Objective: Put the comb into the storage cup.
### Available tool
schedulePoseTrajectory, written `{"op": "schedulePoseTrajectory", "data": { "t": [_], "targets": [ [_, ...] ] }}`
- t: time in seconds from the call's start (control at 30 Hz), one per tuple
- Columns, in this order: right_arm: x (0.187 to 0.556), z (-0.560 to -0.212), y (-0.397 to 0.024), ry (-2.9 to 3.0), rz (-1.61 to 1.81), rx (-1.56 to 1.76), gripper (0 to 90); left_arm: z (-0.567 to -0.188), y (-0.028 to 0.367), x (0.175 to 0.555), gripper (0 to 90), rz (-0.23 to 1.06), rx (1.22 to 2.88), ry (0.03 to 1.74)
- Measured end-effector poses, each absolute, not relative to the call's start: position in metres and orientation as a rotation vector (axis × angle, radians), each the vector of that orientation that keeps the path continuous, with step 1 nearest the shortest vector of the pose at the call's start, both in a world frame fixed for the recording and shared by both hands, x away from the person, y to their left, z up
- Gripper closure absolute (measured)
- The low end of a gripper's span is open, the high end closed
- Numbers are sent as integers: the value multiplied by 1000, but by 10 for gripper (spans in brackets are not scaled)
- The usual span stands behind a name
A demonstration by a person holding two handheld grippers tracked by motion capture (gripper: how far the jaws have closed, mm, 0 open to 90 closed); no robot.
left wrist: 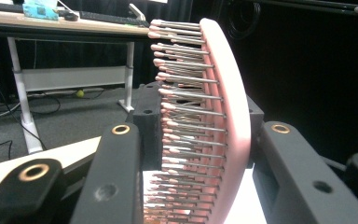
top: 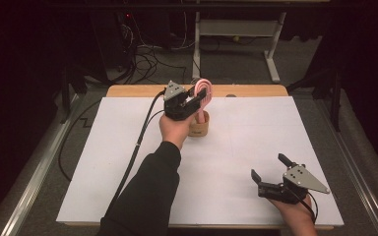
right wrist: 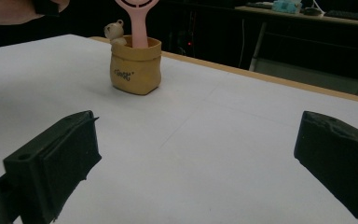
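The left gripper point(top: 191, 101), top center, is clamping the pink hairbrush point(top: 203, 88) standing upright, handle down in the little tan pot point(top: 198, 129) directly below, while the right gripper point(top: 269, 173) is sitting spread wide and empty at lower right.

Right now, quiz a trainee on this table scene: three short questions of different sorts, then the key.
1. True or false: the left tongs are shut on the head of the pink hairbrush.
2. Multiple choice: the brush handle stands in A) a glass jar, B) the tan bag-shaped holder, C) a metal tray.
3. Fill in: the right tongs sit near the table's front edge with jaws ____ and nothing between them.

Key: 1 true; 2 B; 3 open.
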State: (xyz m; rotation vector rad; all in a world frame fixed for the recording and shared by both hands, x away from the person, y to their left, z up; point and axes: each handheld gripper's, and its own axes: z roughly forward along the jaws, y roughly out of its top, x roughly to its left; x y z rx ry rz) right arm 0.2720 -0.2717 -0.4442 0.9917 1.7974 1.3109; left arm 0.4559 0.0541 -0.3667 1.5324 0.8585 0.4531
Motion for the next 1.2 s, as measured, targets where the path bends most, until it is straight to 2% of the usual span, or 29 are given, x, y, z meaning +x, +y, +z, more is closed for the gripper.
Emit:
{"op": "schedulePoseTrajectory", "data": {
  "t": [0.57, 0.87, 0.93, 1.2],
  "targets": [
    [272, -444, -272, 1795, 1310, 997, 1, -369, 56, 458, 621, 450, 1572, 854],
    [272, -445, -272, 1801, 1309, 1000, 1, -368, 59, 460, 598, 458, 1586, 875],
    [272, -445, -272, 1799, 1313, 1003, 1, -369, 61, 460, 545, 440, 1586, 888],
    [271, -445, -268, 1809, 1299, 983, 1, -366, 64, 458, 545, 455, 1581, 883]
  ]
}}
